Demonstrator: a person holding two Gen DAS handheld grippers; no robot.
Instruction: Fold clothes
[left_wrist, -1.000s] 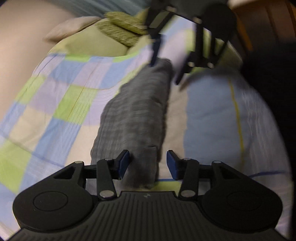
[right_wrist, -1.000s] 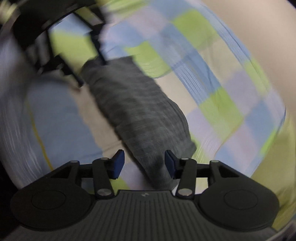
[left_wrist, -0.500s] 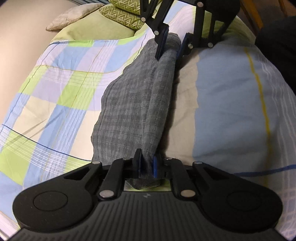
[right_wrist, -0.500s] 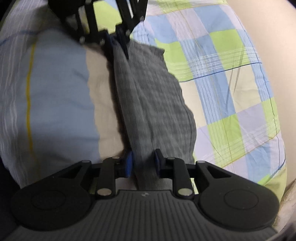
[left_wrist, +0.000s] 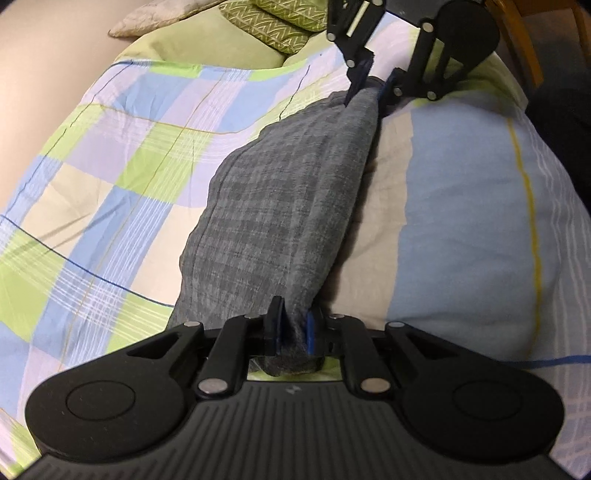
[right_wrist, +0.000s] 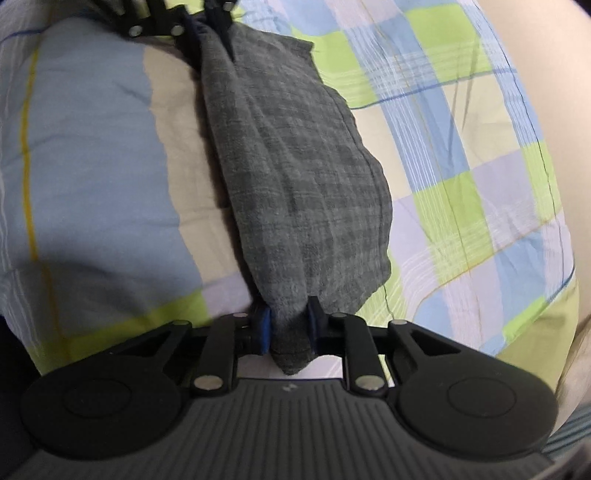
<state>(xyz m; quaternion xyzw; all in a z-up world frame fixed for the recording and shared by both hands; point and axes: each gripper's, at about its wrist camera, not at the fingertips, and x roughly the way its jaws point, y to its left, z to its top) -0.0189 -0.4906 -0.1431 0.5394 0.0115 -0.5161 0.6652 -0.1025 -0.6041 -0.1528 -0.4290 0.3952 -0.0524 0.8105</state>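
Checked bedding in green, blue and lilac fills both views, and the bed (left_wrist: 122, 192) is where I am working, with a pale blue pillow (left_wrist: 469, 236) at the right of the left view and patterned green cushions (left_wrist: 280, 22) along its top edge. Between pillow and checks lies the grey garment (left_wrist: 280, 206), already narrowed to a long band running from the bottom centre of each frame up toward the top.

My left tongs (left_wrist: 293, 328) are clenched on the near end of that band, the cloth bunched between the blue pads. My right tongs (right_wrist: 290, 326) are closing on the opposite end, with grey fabric already squeezed between them; in the left view they show as the dark frame at upper right, pinching the far tip.

As I judge it, the lengthwise folds are done and both ends are in hand. What is left is the crosswise fold: bringing one end over onto the other, then laying the bundle flat. Nothing shows any other clothes waiting.
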